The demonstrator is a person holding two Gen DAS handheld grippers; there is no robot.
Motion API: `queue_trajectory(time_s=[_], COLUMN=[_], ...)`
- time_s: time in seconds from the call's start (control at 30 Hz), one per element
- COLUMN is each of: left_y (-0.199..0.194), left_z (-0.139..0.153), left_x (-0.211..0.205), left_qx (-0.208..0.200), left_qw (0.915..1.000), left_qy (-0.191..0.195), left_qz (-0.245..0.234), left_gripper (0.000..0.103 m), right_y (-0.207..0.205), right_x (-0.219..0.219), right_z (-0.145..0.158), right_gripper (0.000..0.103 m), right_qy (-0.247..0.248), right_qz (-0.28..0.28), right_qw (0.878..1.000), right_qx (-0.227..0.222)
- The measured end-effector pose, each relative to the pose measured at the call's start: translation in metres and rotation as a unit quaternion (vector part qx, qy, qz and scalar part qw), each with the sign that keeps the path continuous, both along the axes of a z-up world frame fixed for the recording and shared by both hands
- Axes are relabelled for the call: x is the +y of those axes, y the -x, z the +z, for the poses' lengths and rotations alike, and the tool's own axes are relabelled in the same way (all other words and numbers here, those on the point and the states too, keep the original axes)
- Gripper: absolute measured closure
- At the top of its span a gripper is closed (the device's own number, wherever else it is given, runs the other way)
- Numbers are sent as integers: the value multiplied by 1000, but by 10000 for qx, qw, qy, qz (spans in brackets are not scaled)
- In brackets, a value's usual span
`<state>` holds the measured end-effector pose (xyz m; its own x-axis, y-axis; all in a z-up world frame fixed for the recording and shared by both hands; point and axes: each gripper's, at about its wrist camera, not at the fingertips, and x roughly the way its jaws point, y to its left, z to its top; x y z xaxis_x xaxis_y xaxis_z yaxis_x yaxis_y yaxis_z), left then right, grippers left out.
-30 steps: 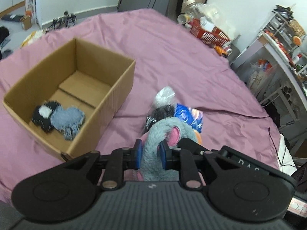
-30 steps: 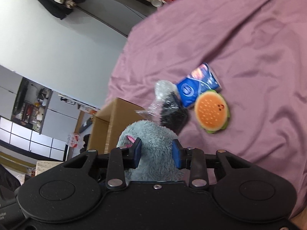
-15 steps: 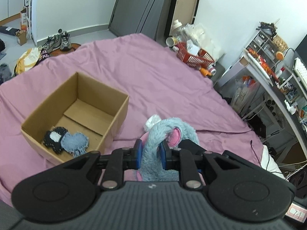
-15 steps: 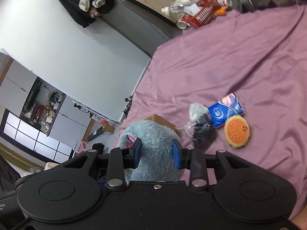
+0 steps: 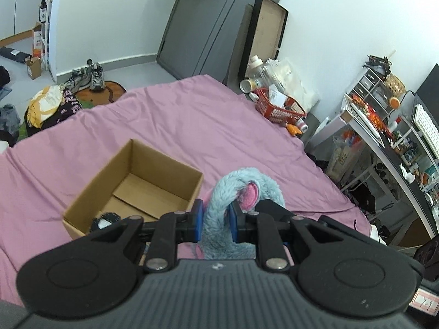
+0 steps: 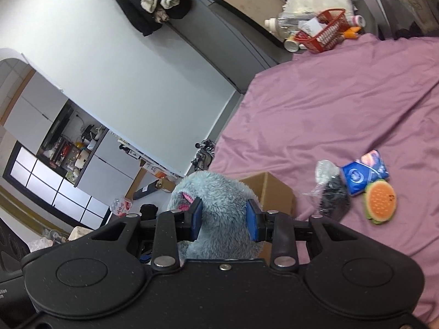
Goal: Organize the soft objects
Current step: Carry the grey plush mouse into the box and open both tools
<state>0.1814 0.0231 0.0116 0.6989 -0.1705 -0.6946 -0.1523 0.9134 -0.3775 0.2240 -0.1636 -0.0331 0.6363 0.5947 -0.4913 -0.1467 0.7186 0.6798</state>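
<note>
Both claws, left claw (image 5: 214,220) and right claw (image 6: 223,220), clamped on the blue plush toy (image 5: 241,189), have lifted it off the bed (image 5: 192,126); cardboard box (image 5: 153,175) next, likely.

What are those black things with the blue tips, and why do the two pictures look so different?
Each black thing is a hand-held gripper, a pincher a person carries, one per hand. A camera sits on each, looking out along its fingers, so you get two pictures. One is from the left hand-held gripper, the other from the right hand-held gripper, which is tipped sideways, so its room looks slanted. Both are squeezing the same fluffy blue plush, lifted above the pink bed. On the bed sit a cardboard box, a burger toy, a blue packet and a clear bag with something dark inside.
</note>
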Motion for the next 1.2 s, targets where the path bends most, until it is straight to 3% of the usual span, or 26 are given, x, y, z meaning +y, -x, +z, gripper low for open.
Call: queue_trajectory(time_s=[0.37,1.2], left_y=[-14,-76], left_z=[-9,-117], left_x=[44,117], left_qx=[26,826], left_qw=[9998,9939], left_qy=[122,457], left_qz=[150,566], left_gripper=[85,85], right_y=[-20,-76], right_x=[41,121], right_z=[-7,-83], right_gripper=[70,69], right_qy=[14,766], right_qz=[91,320], right_qw=[9998,9924], right_qx=[180,908])
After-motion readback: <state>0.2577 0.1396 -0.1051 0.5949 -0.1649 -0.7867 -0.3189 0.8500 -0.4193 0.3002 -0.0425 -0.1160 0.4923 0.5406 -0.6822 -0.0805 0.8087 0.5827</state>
